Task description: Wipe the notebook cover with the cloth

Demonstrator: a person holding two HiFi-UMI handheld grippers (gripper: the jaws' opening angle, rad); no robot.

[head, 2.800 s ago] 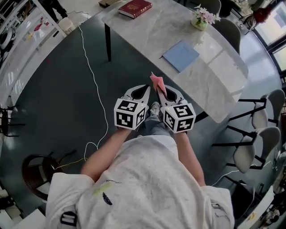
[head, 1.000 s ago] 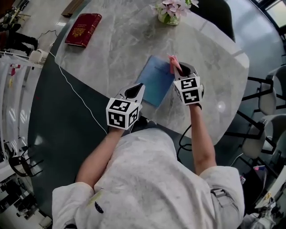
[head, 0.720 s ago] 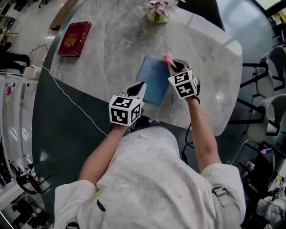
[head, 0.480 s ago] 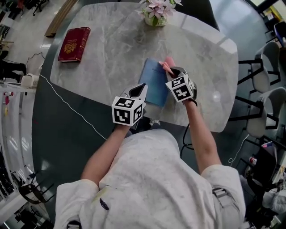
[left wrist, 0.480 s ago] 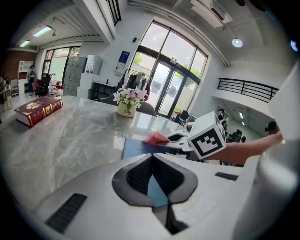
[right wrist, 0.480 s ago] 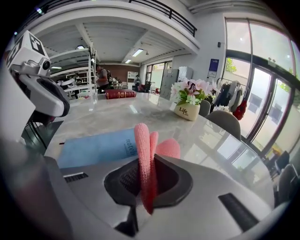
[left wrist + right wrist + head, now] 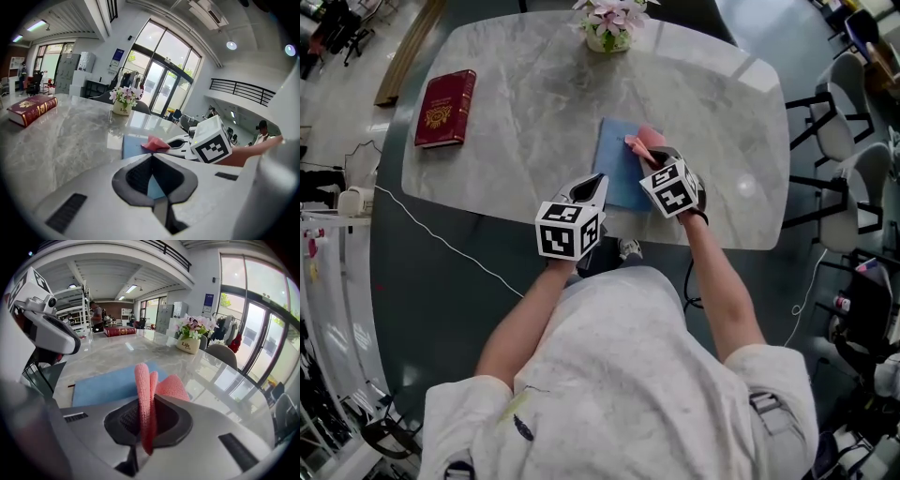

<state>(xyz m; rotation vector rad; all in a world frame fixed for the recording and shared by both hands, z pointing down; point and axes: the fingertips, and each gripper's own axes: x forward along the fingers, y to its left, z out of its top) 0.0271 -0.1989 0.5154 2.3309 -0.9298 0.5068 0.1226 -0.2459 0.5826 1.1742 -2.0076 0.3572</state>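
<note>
Closer to the tabletop (image 7: 534, 122) now than a few seconds ago, with the right tool (image 7: 651, 156) carried from mid-air in front of the body out to the far right part of the blue notebook (image 7: 617, 173), pink cloth (image 7: 642, 141) leading. Looks like the very start of the wipe; cannot tell whether the cloth already touches the cover. Could go wrong two ways: notebook loose on smooth stone near the front edge, so likely to skid or turn under a sideways stroke unless pinned. Cloth pinched only along a folded edge, so liable to drag out of the grip, or to let hard jaw tips meet the cover if tipped too low. Right tool clenched tight on the cloth, folds standing up between the jaws and flopping forward beyond them. Left tool (image 7: 597, 181) closed too, jaws meeting at the tips with nothing between, poised at the notebook's near left edge; contact there unclear. Well apart: red book (image 7: 445, 108) and flower pot (image 7: 607, 26).
</note>
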